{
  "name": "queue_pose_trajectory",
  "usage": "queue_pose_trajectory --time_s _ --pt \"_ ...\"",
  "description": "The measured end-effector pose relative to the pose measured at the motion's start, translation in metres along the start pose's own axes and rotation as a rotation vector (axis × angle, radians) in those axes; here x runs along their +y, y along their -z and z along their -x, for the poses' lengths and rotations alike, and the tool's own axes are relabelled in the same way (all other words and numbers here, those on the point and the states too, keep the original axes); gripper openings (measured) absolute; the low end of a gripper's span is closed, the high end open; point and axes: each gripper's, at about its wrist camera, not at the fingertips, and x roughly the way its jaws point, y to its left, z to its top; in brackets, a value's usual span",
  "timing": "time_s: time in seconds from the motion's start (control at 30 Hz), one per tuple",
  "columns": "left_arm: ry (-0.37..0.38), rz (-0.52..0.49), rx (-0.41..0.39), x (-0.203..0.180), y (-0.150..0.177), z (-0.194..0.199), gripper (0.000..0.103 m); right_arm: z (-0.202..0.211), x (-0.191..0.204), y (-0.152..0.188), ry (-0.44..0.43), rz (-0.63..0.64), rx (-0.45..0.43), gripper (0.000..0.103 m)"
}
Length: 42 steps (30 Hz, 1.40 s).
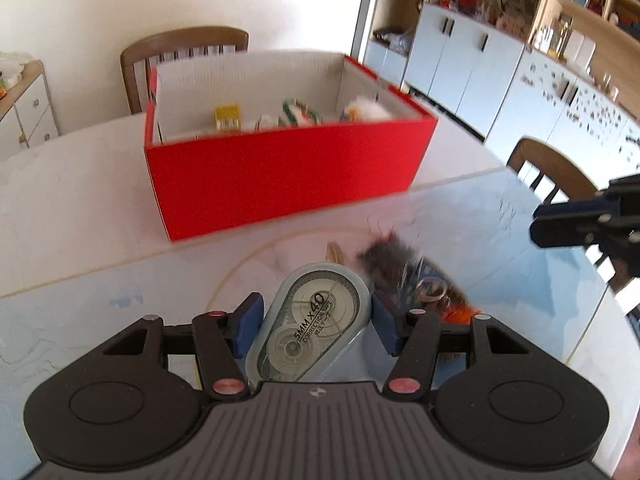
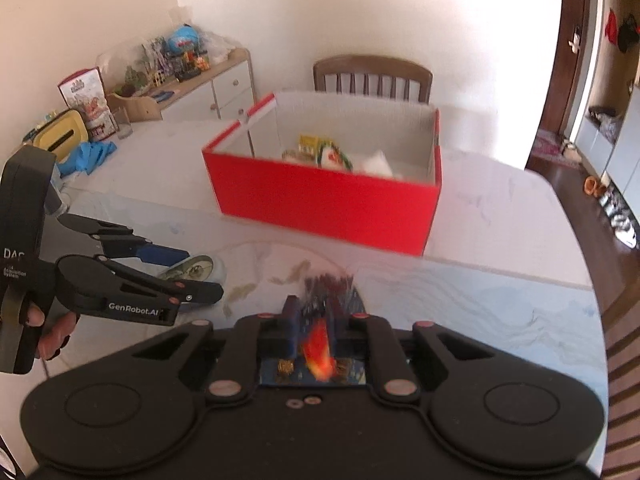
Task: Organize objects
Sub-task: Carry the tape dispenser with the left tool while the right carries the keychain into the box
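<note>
My left claw (image 1: pixel 316 326) pinches a correction tape dispenser (image 1: pixel 310 330) between its blue pads (image 1: pixel 250 326), lifted off the pale table (image 1: pixel 80 208). My right claw (image 2: pixel 316 320) is pressed together on a blurred dark-blue packet with an orange-red patch (image 2: pixel 320 354); I cannot tell what it is. Red box (image 1: pixel 280 176) stands open at 12 o'clock on the table, well apart from both claws, holding a yellow packet (image 1: pixel 227 118), a green-and-white item (image 1: pixel 298 114) and something white (image 1: pixel 366 109). Wooden chair (image 1: pixel 184 56) behind the box. In the right view my left claw shows at 9 o'clock, a hand (image 2: pixel 50 330) on its grip.
</note>
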Motion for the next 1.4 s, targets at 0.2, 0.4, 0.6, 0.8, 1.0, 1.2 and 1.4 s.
queue_pose_trajectory --time_s 0.2,0.4,0.6,0.8,1.0,1.2,1.4 --pt "0.003 0.008 -0.012 0.001 -0.007 0.006 0.058 -0.001 -0.012 -0.001 -0.03 -0.034 0.006 0.009" --pt "0.01 0.033 0.009 0.005 0.003 0.001 0.058 -0.022 -0.015 0.02 -0.092 -0.076 0.084 0.011" --pt "0.015 0.043 0.031 0.007 0.014 -0.004 0.058 -0.048 -0.001 0.042 -0.129 -0.082 0.149 0.046" --pt "0.021 0.049 0.036 0.01 0.019 -0.004 0.058 -0.065 0.006 0.049 -0.116 -0.074 0.15 0.07" --pt "0.028 0.052 0.044 0.012 0.022 -0.005 0.058 -0.083 0.006 0.054 -0.099 -0.081 0.182 0.07" --pt "0.035 0.051 0.048 0.011 0.024 -0.007 0.058 -0.093 0.006 0.057 -0.086 -0.08 0.204 0.069" --pt "0.039 0.047 0.052 0.008 0.025 -0.009 0.058 -0.093 0.009 0.056 -0.077 -0.057 0.196 0.055"
